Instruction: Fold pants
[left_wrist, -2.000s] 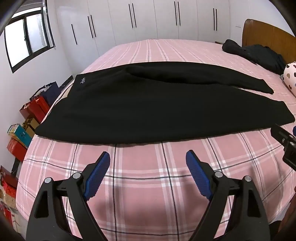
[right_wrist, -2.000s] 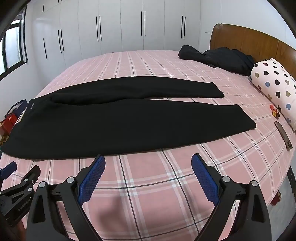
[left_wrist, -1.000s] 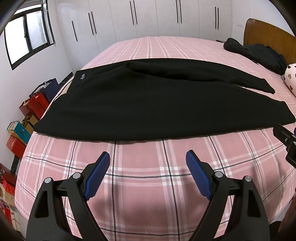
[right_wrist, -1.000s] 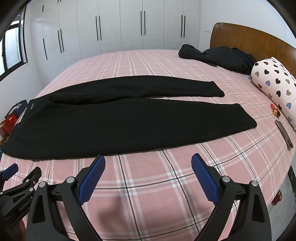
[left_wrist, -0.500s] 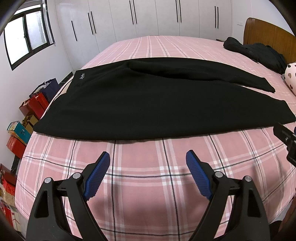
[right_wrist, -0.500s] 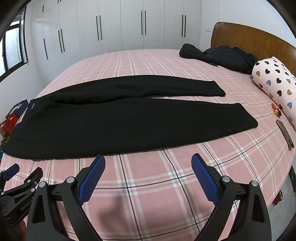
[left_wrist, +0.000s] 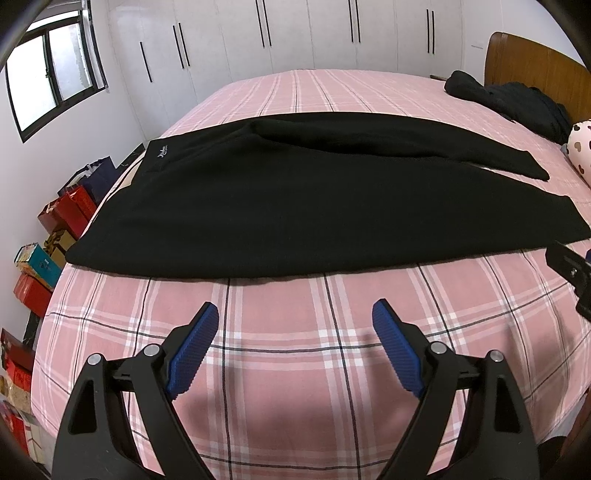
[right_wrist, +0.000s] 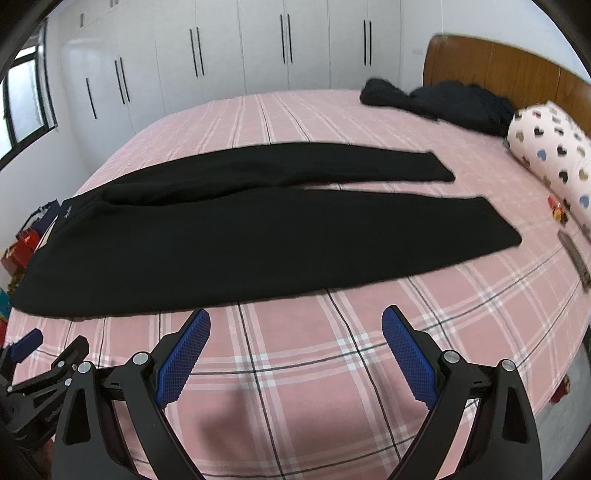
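Observation:
Black pants (left_wrist: 295, 199) lie flat across the pink plaid bed (left_wrist: 295, 369), waistband at the left, both legs stretching right; they also show in the right wrist view (right_wrist: 229, 240). My left gripper (left_wrist: 295, 314) is open and empty, hovering over bare bedsheet just short of the pants' near edge. My right gripper (right_wrist: 295, 321) is open and empty, also just short of that near edge, further toward the leg ends (right_wrist: 495, 229). Each gripper shows at the edge of the other's view.
A pile of dark clothes (right_wrist: 443, 99) lies by the wooden headboard (right_wrist: 509, 70). A heart-print pillow (right_wrist: 554, 155) and small items (right_wrist: 574, 258) sit at the bed's right side. Boxes and bags (left_wrist: 55, 229) stand on the floor at the left. Wardrobes (left_wrist: 295, 37) line the back wall.
Both grippers have crept slightly closer to the pants' near edge; the right view has shifted a little and blurs. Jaws stay open. The pants have not moved.

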